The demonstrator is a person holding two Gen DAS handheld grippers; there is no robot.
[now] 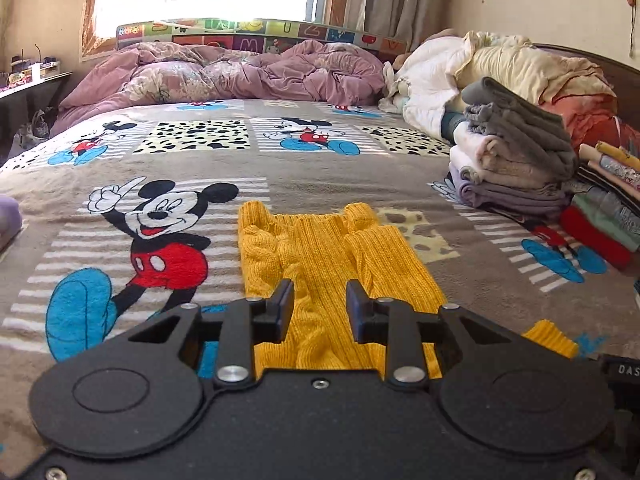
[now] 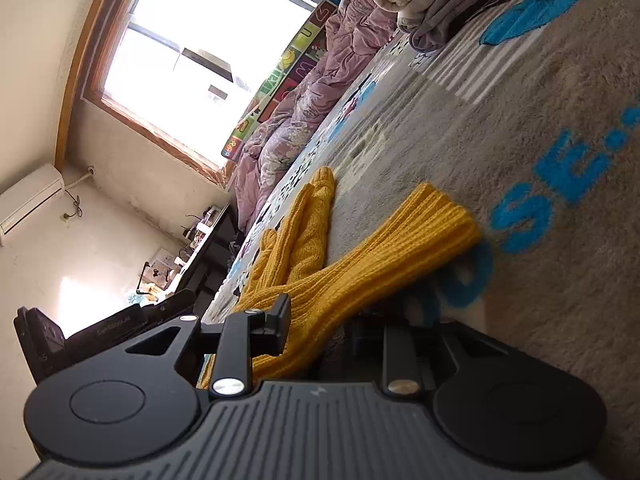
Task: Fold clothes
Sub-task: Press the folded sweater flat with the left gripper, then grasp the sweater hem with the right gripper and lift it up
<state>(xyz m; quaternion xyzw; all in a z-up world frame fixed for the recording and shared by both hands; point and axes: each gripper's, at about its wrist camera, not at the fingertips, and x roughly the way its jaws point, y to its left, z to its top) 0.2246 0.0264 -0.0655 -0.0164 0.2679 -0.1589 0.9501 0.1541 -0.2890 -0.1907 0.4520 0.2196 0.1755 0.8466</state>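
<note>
A yellow knit sweater (image 1: 320,252) lies flat on the Mickey Mouse blanket (image 1: 168,240), sleeves folded in over its body. My left gripper (image 1: 320,308) hovers open just over the sweater's near hem, gripping nothing. In the right wrist view the camera is rolled sideways and low to the bed. My right gripper (image 2: 320,328) is open, with the sweater's ribbed sleeve (image 2: 400,252) running out between its fingers. One finger (image 2: 280,320) sits over the knit, while the other is dark and pressed into the blanket underneath.
A stack of folded clothes (image 1: 516,160) and more folded garments (image 1: 608,208) stand on the right of the bed. A rumpled purple duvet (image 1: 224,72) and pale bedding (image 1: 480,68) fill the far side. A dark desk (image 2: 208,256) lines the left wall.
</note>
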